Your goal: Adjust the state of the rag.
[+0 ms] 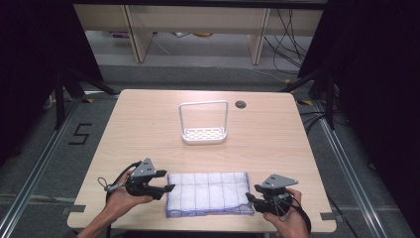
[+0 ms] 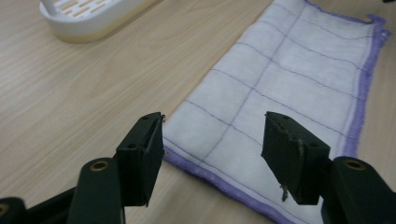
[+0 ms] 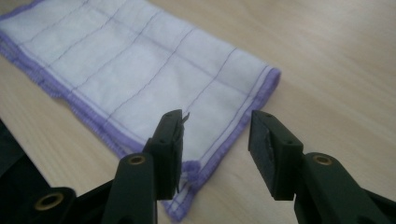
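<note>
Cloth (image 1: 208, 193) (folded, purple-edged) lies flat on table (image 1: 148, 129), near of white rack (image 1: 204, 124); your left gripper (image 1: 166, 189) and right gripper (image 1: 251, 194) both released, jaws apart at cloth's ends, gripping nothing.

In the left gripper view the cloth (image 2: 280, 88) runs off the bottom edge behind the jaws, its near hem partly covered by them, and its far right corner is clipped by the right edge. The rack (image 2: 88, 18) there is cut off by the top edge, so just part of its base shows. In the right gripper view the cloth (image 3: 140, 70) leaves the frame at the upper left, and its near corner sits partly behind one jaw. In the high view both forearms are cut off by the bottom edge, and the cloth's folds are too small to count.
</note>
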`<state>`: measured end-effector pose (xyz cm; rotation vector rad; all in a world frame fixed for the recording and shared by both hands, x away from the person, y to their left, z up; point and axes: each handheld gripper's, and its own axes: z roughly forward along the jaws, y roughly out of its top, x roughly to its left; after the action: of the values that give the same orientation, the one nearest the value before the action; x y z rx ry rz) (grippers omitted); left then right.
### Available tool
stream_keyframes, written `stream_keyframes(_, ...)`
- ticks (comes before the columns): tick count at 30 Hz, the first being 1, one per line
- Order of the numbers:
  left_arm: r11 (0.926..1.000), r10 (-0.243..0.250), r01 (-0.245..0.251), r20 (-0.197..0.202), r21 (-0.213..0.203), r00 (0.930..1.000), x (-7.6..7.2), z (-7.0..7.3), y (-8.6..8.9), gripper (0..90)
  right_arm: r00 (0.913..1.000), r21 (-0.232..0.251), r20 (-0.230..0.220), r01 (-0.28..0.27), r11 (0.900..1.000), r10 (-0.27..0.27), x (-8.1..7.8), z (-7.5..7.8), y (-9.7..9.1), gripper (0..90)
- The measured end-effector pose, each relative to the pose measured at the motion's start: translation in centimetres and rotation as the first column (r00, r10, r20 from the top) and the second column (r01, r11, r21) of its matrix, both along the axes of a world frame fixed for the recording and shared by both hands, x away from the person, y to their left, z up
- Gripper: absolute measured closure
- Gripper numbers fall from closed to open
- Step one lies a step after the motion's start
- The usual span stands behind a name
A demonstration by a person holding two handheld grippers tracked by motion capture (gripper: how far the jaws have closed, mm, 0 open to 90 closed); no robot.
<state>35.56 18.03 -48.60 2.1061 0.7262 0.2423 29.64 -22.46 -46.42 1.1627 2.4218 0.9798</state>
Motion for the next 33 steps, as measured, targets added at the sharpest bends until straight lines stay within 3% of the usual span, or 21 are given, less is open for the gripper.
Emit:
stream_keyframes(3, 0.9993, 0.035, -0.035, -0.04, -0.015, 0.9986, 1.4, -0.6, 0.0, 37.7, 0.9987, -0.015, -0.024, -0.045, 0.9989, 0.045, -0.2, -0.4, 0.1, 54.9)
stream_keyframes(6, 0.9992, 0.04, -0.04, -0.075, 0.001, 0.9964, 2.3, -1.2, 0.0, 37.3, 0.9975, 0.007, -0.056, -0.043, 0.999, 0.043, -0.8, -0.6, 0.2, 55.1)
stream_keyframes(10, 0.9986, 0.052, -0.052, -0.092, -0.003, 0.9944, 2.8, -1.6, -0.1, 37.1, 0.995, 0.019, -0.079, -0.059, 0.9981, 0.06, -0.6, -1.4, 0.5, 55.8)
stream_keyframes(14, 0.999, 0.044, -0.045, -0.097, -0.005, 0.9943, 3.1, -1.6, -0.1, 37.0, 0.987, 0.001, -0.09, -0.134, 0.991, 0.133, -0.9, -1.9, 0.7, 77.0)
stream_keyframes(17, 0.9989, 0.046, -0.046, -0.102, -0.001, 0.9937, 3.1, -1.6, -0.1, 36.9, 0.9842, -0.04, -0.081, -0.161, 0.9861, 0.158, -1.5, -1.7, 0.7, 81.7)
stream_keyframes(21, 0.9991, 0.042, -0.042, -0.106, -0.001, 0.9935, 3.3, -1.6, -0.1, 36.7, 0.9784, -0.086, -0.109, -0.185, 0.979, 0.175, -2.6, -2.2, 1.0, 83.4)
stream_keyframes(23, 0.9989, 0.047, -0.047, -0.109, 0.0, 0.9929, 3.5, -1.5, -0.1, 36.6, 0.9798, -0.083, -0.116, -0.173, 0.9814, 0.163, -2.7, -2.4, 0.9, 82.0)
stream_keyframes(24, 0.9988, 0.048, -0.049, -0.106, -0.002, 0.9932, 3.6, -1.4, -0.1, 36.6, 0.9839, -0.073, -0.098, -0.157, 0.985, 0.149, -2.6, -2.1, 0.7, 78.9)
stream_keyframes(29, 0.9995, 0.032, -0.032, -0.117, 0.004, 0.9926, 4.2, -1.2, -0.3, 38.0, 0.9985, -0.022, -0.043, -0.035, 0.9991, 0.034, -2.1, -1.3, 0.2, 61.3)
stream_keyframes(33, 0.9996, 0.02, -0.018, -0.133, 0.022, 0.9909, 4.6, -1.6, -0.6, 40.3, 0.9979, -0.01, -0.065, 0.008, 0.9999, -0.009, -2.0, -1.3, 0.1, 56.2)
